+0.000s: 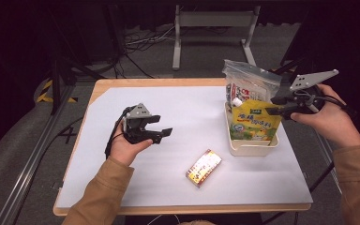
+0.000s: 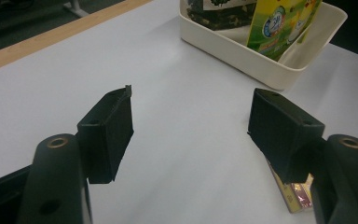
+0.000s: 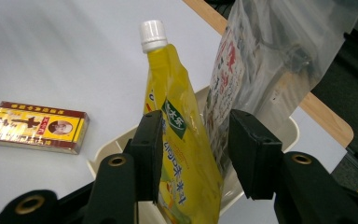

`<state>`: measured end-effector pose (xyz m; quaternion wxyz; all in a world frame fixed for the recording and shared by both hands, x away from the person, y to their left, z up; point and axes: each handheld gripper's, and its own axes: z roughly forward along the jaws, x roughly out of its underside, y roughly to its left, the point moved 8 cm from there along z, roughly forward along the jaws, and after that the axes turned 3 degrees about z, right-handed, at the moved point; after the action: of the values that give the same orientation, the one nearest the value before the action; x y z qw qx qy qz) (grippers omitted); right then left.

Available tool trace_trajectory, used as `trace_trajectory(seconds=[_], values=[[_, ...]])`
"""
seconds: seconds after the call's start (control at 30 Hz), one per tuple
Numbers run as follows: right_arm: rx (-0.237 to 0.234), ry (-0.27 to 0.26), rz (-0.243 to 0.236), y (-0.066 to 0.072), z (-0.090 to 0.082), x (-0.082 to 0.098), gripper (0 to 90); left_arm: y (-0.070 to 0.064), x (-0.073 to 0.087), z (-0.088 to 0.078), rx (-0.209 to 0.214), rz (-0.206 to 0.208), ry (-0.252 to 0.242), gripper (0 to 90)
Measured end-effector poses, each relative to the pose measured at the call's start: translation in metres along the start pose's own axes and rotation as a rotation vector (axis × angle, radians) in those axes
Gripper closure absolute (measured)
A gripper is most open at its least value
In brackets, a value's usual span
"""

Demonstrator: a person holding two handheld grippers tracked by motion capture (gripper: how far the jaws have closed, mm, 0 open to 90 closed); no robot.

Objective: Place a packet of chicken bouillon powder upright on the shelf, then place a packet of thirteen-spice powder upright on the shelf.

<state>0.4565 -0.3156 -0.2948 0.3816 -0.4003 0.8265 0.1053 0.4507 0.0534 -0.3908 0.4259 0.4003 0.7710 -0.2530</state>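
Yellow and capped in white, the drink pouch (image 3: pixel 182 140) stands upright in the cream tray (image 1: pixel 248 146) at the right side of the bench (image 1: pixel 178 112), with a clear plastic bag (image 1: pixel 251 79) of printed packets standing just behind it in the same tray. The right tongs (image 1: pixel 273 111) sit at the pouch's upper edge; in the right gripper view the pouch rises between the two black jaws, which stand apart, the left one close against the pouch and the right one clear of it, so nothing is clamped. The left tongs (image 1: pixel 165 133) hang over the bare white bench well to the left of the tray, jaws wide apart and empty. A small yellow and red box (image 1: pixel 204 167) lies flat on the bench near the front, between the two hands and apart from the tray
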Motion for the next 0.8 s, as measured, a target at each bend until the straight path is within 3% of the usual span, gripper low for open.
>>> trace_trajectory(seconds=[0.37,0.8], values=[[0.013,-0.126,0.037,0.022,-0.025,-0.009,46.3,-0.004,0.0,0.001,0.013,-0.004,0.014,30.5],[-0.014,-0.211,0.119,0.049,-0.031,-0.007,41.5,-0.014,0.001,0.006,0.036,-0.005,0.045,29.4]])
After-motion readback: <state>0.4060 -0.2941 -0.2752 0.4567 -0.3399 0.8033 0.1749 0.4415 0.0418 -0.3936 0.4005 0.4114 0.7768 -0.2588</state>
